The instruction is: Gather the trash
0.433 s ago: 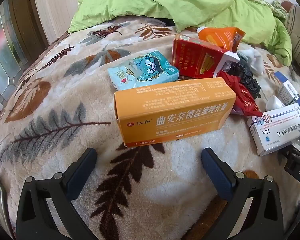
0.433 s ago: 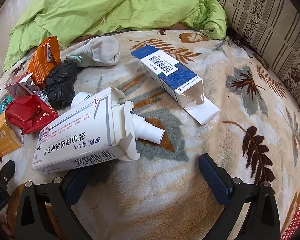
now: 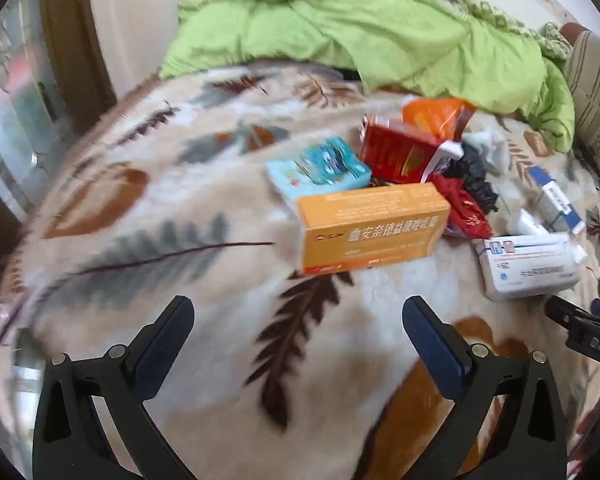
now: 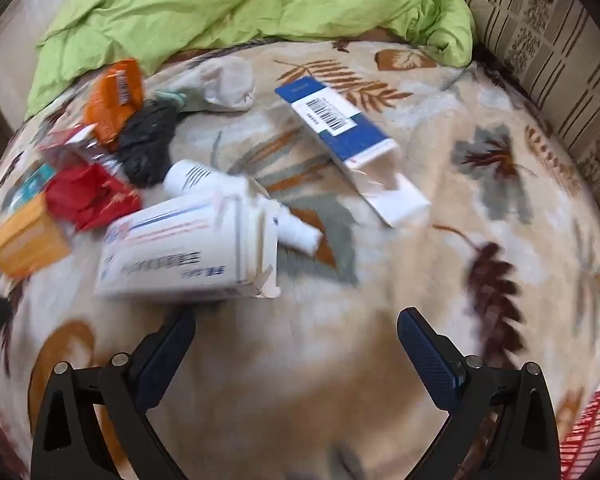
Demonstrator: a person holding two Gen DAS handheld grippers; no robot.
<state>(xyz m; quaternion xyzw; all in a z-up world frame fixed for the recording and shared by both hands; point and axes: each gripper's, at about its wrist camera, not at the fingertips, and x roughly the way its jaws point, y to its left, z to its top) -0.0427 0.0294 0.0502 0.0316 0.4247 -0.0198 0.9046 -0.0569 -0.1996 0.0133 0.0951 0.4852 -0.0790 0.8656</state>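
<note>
Trash lies scattered on a leaf-patterned blanket (image 3: 140, 208). In the left wrist view an orange carton (image 3: 374, 228) lies ahead of my left gripper (image 3: 298, 312), which stands open and empty short of it. Behind the carton are a blue packet (image 3: 320, 166), a red box (image 3: 400, 152), an orange pouch (image 3: 436, 114), red wrapper (image 3: 460, 204) and black plastic (image 3: 476, 180). In the right wrist view a white carton (image 4: 180, 252) with an open flap lies just beyond my open, empty right gripper (image 4: 296, 318), by its left finger. A blue-and-white carton (image 4: 352, 140) lies farther back.
A green duvet (image 4: 240, 0) is heaped at the far end of the bed. A striped cushion (image 4: 548, 52) lines the right side. A white sock (image 4: 228, 84) and a small white bottle (image 4: 196, 178) lie among the trash. A wooden door frame (image 3: 72, 32) stands at left.
Both grippers have pulled back and lifted a little, so the cartons look smaller and farther off. The views are blurred by motion. Nothing was taken hold of.
</note>
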